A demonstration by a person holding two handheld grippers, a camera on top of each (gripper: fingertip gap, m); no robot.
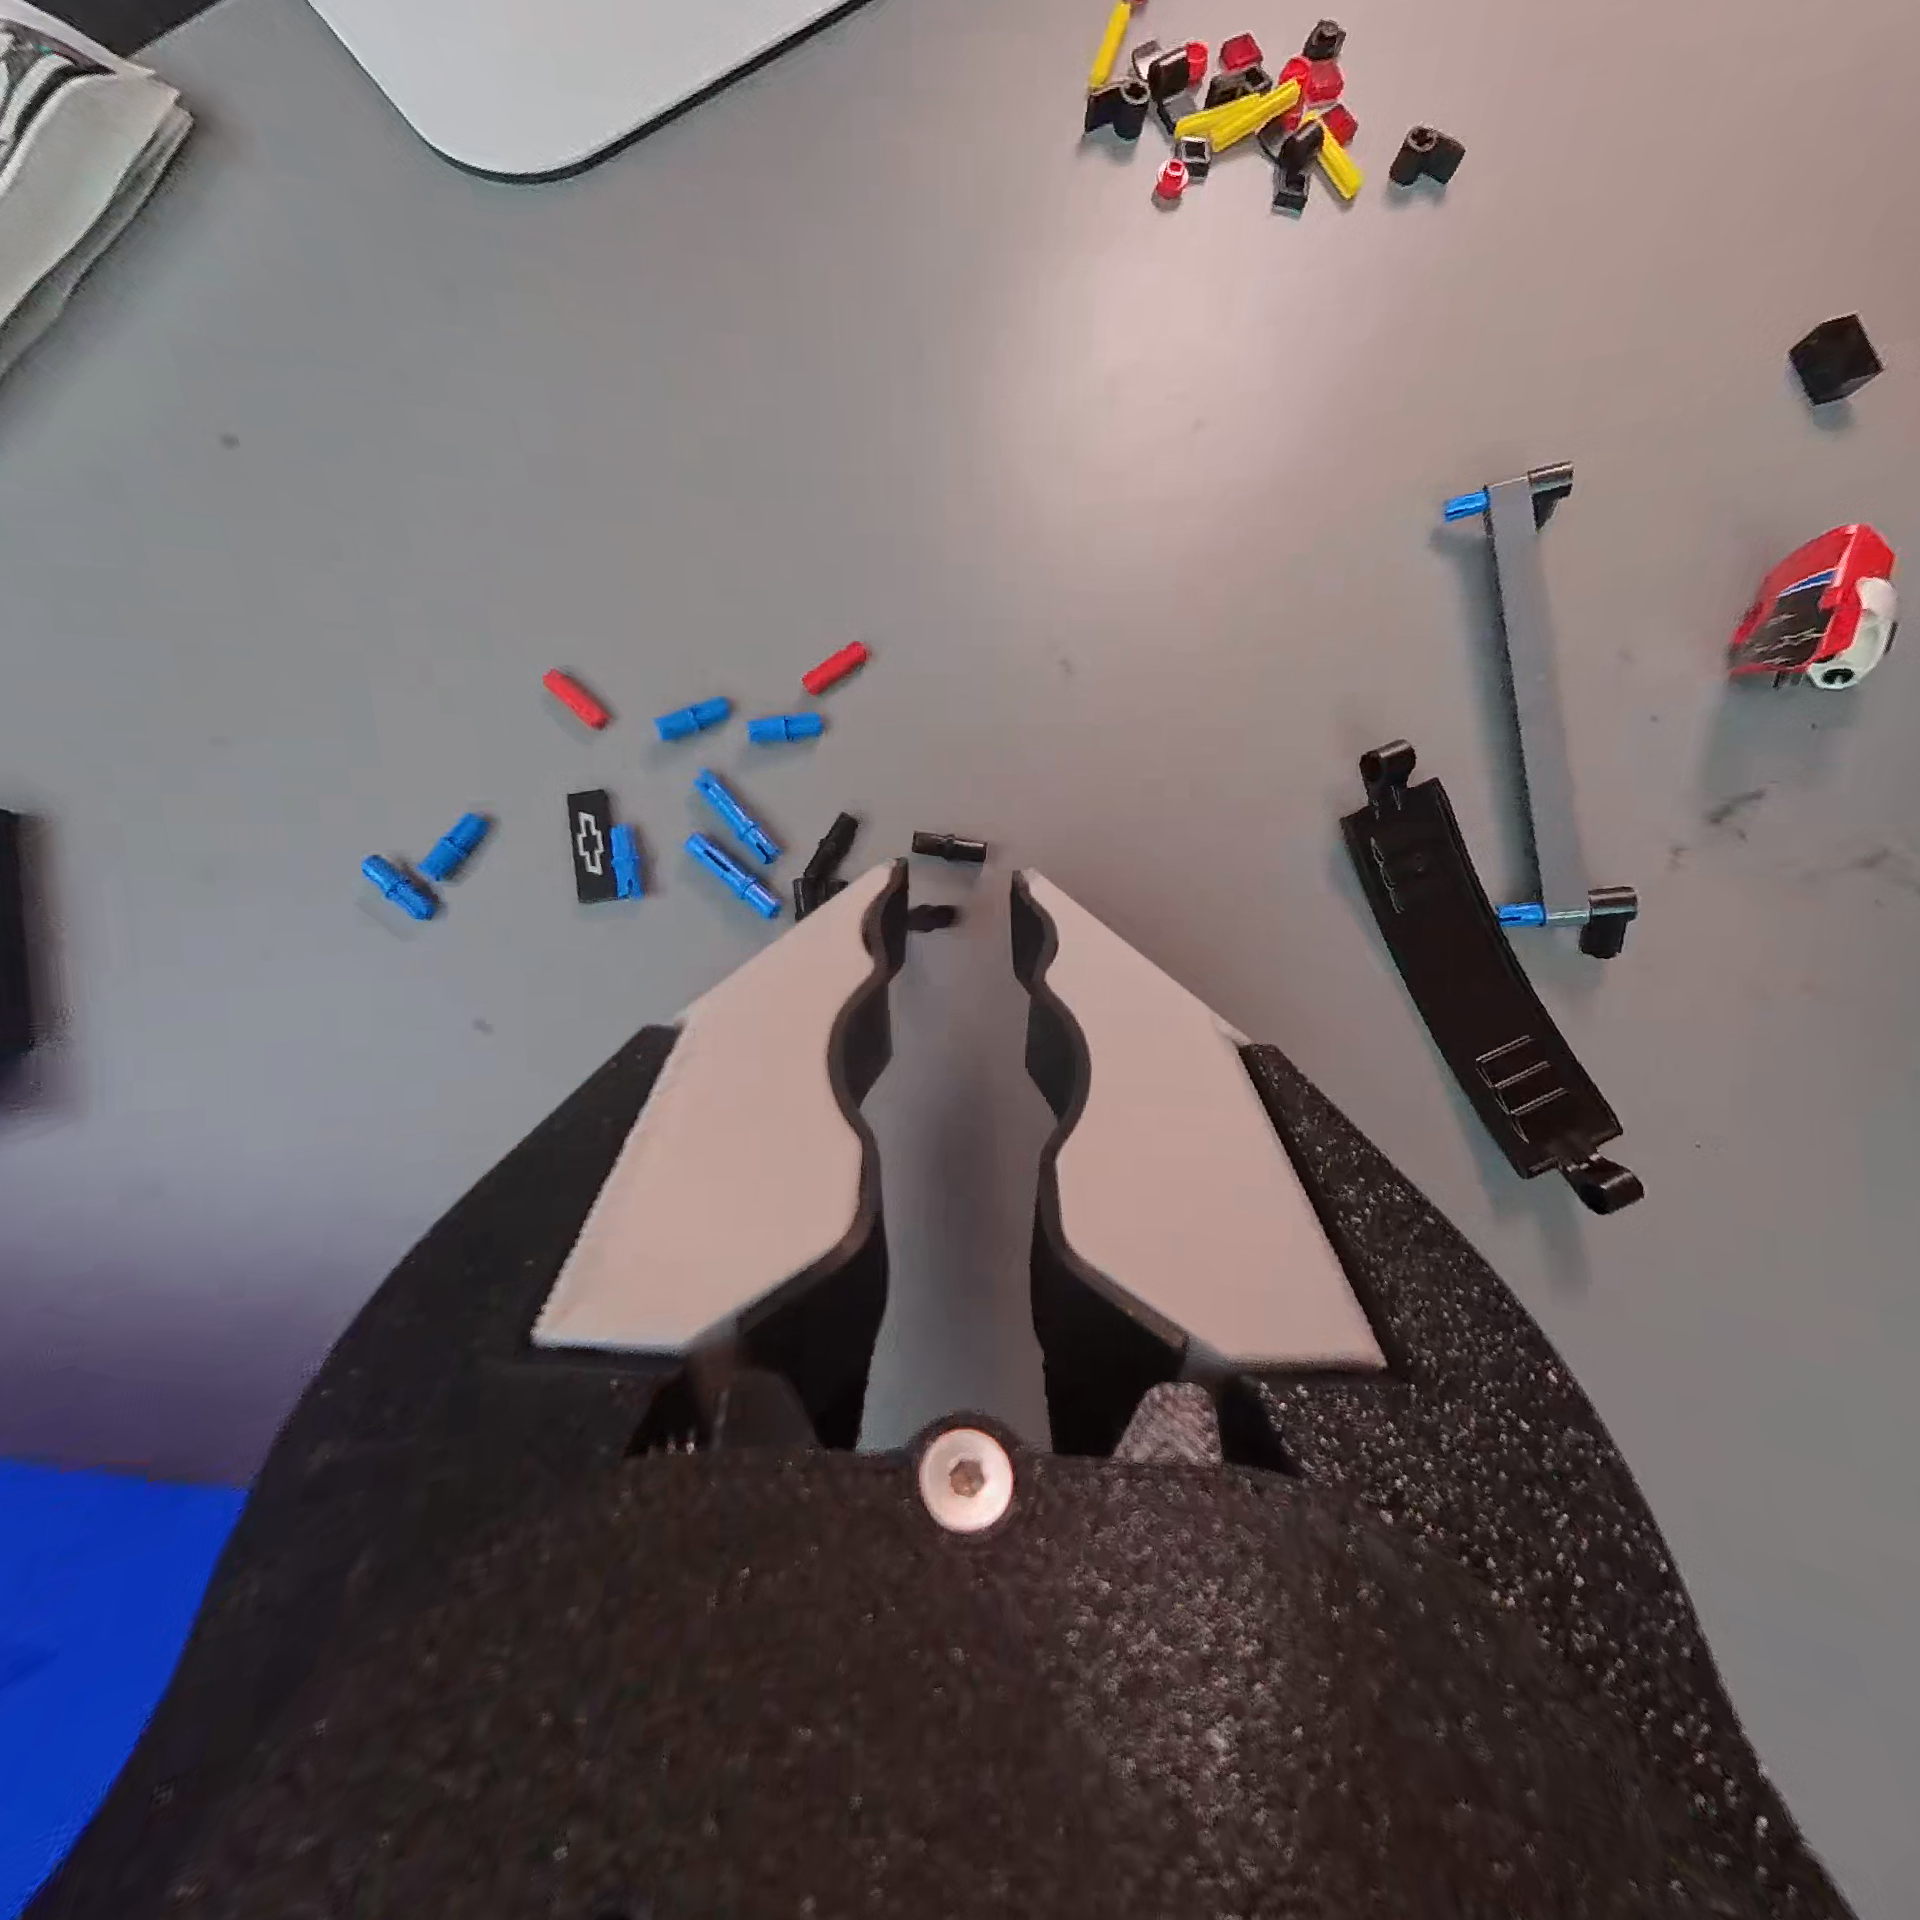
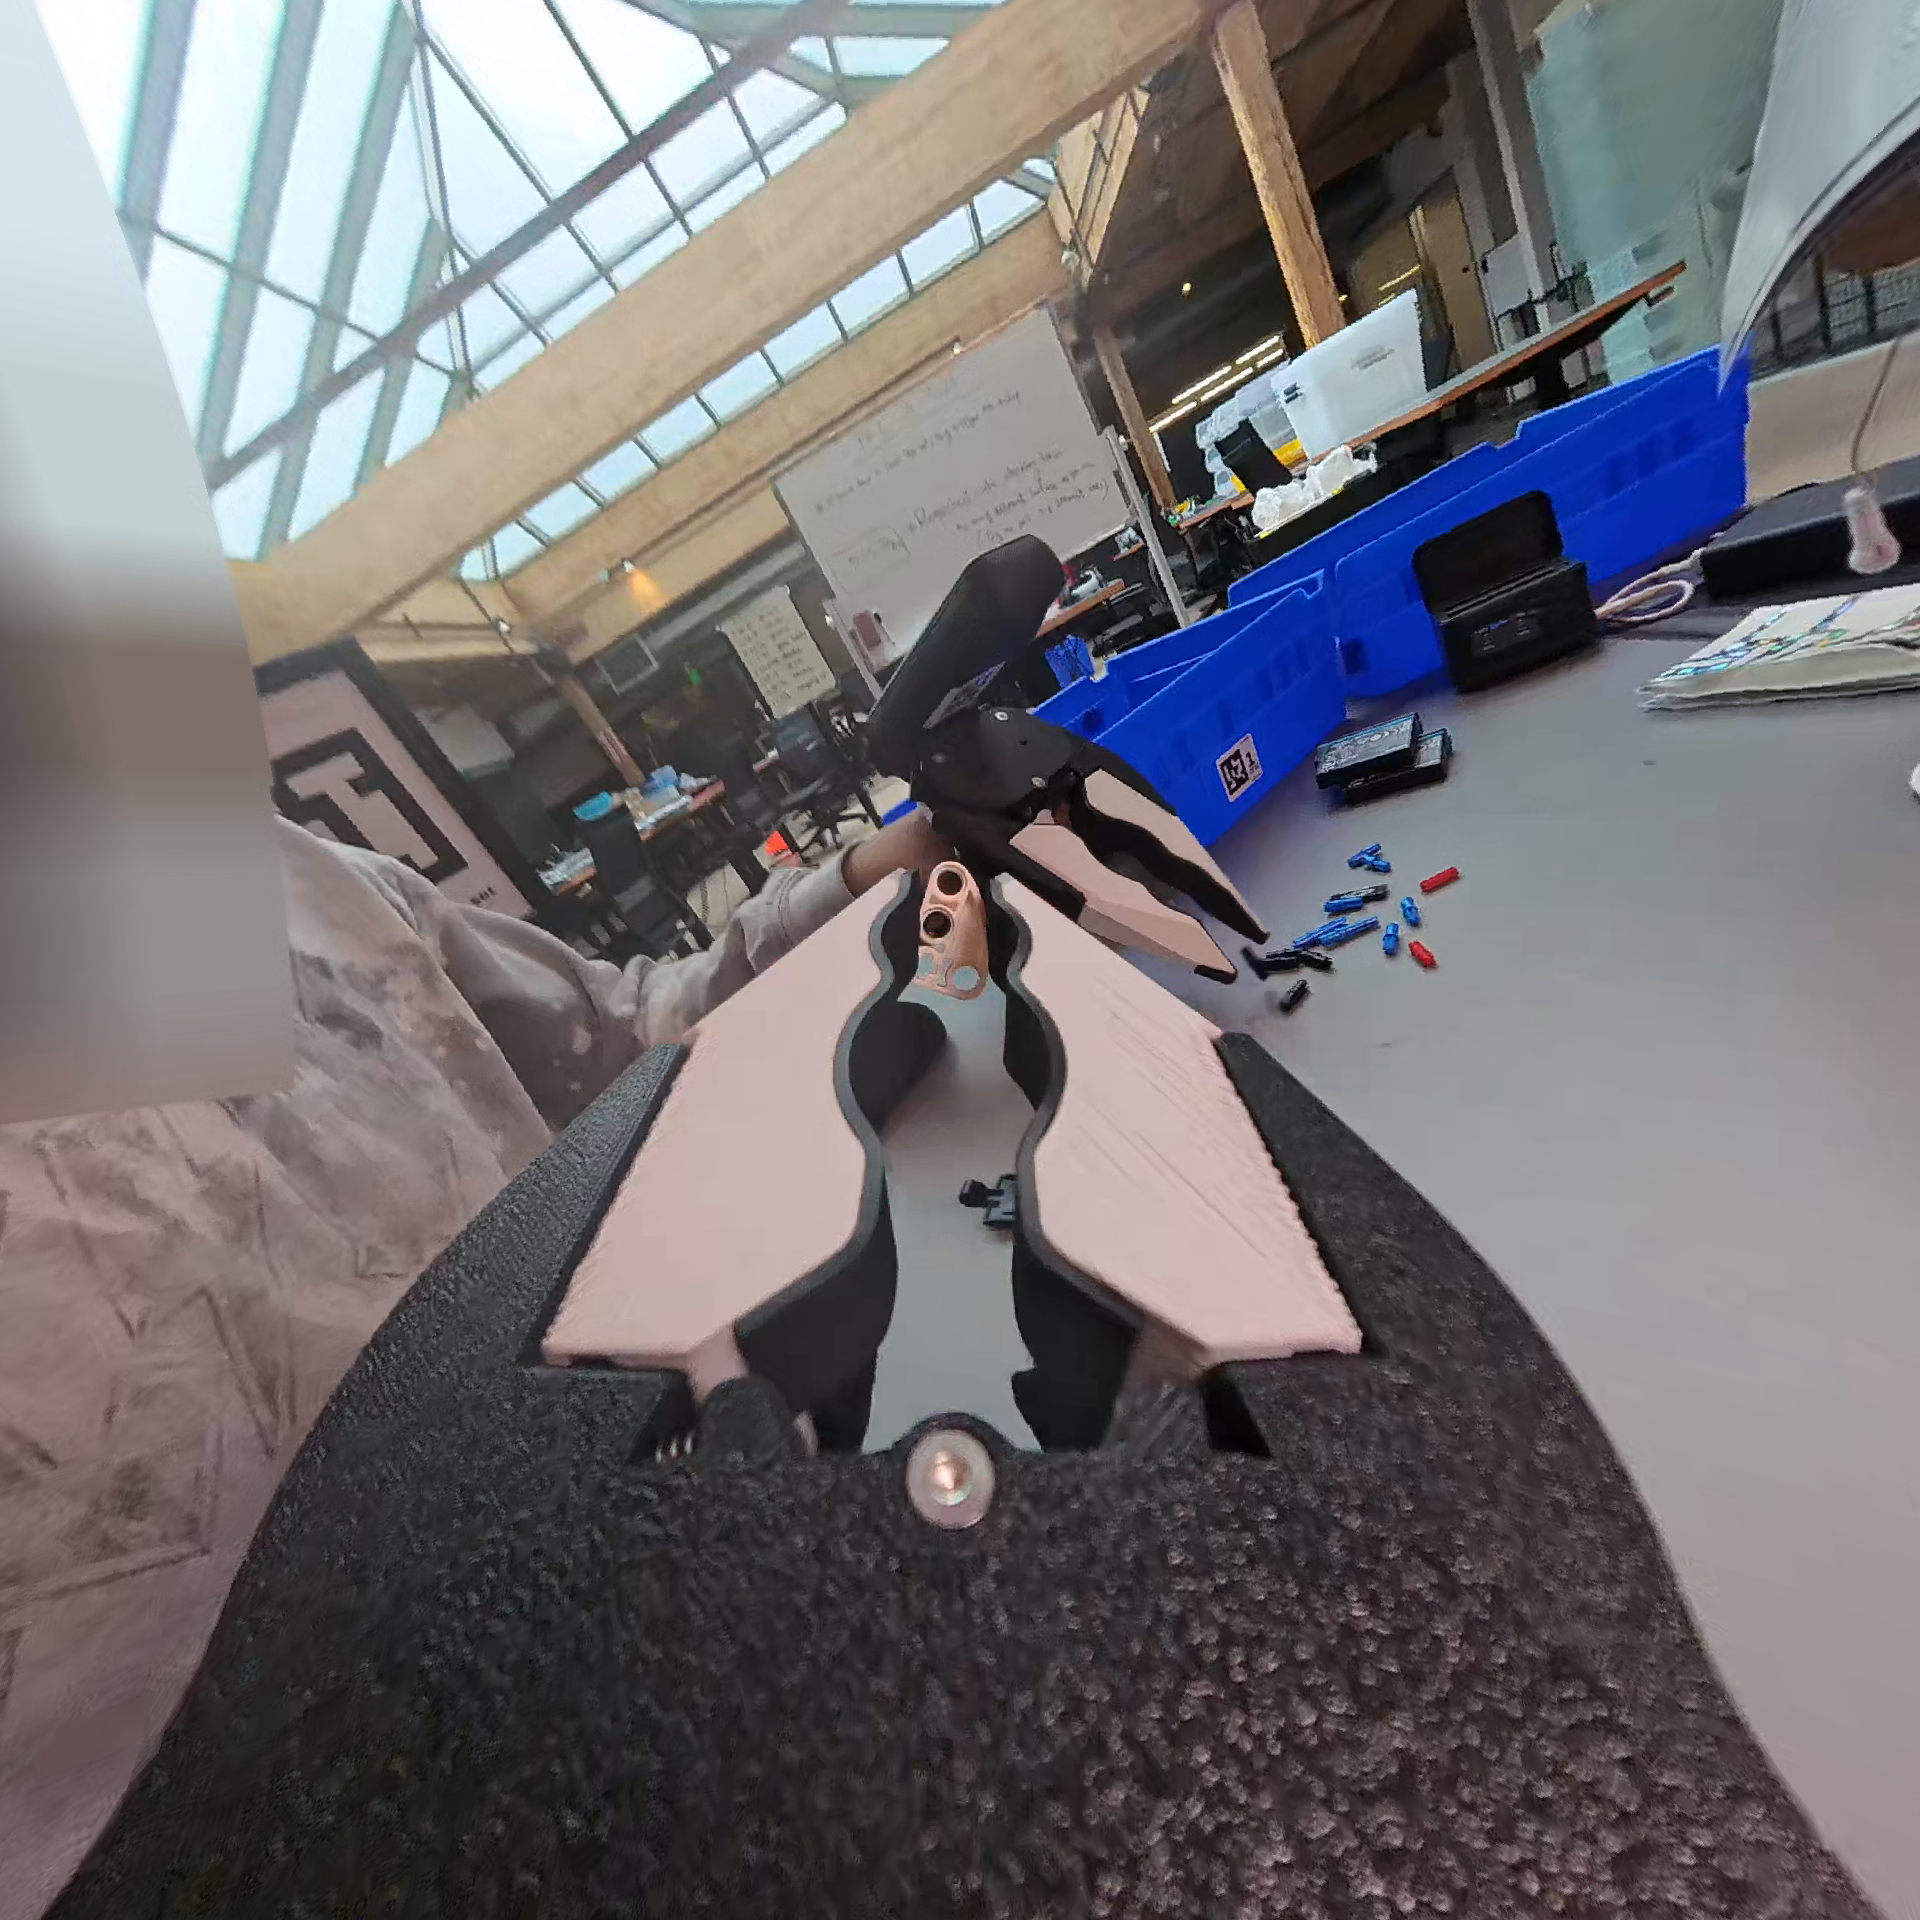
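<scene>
My left gripper is open and empty, its tips low over the grey table. One small black pin lies just ahead of the tips, another between them. Blue pins and red pins are scattered to its left. My right gripper is lifted and shut on a small light-coloured beam piece with holes. In the right wrist view the left gripper points down at the black pins.
A black curved panel, a grey beam with blue pins, a red and white piece and a black cube lie right. A pile of yellow, red and black parts lies far. Blue bins, a black case and a booklet stand beyond. Some 20 centimeters of space lies between my two pairs of fingers.
</scene>
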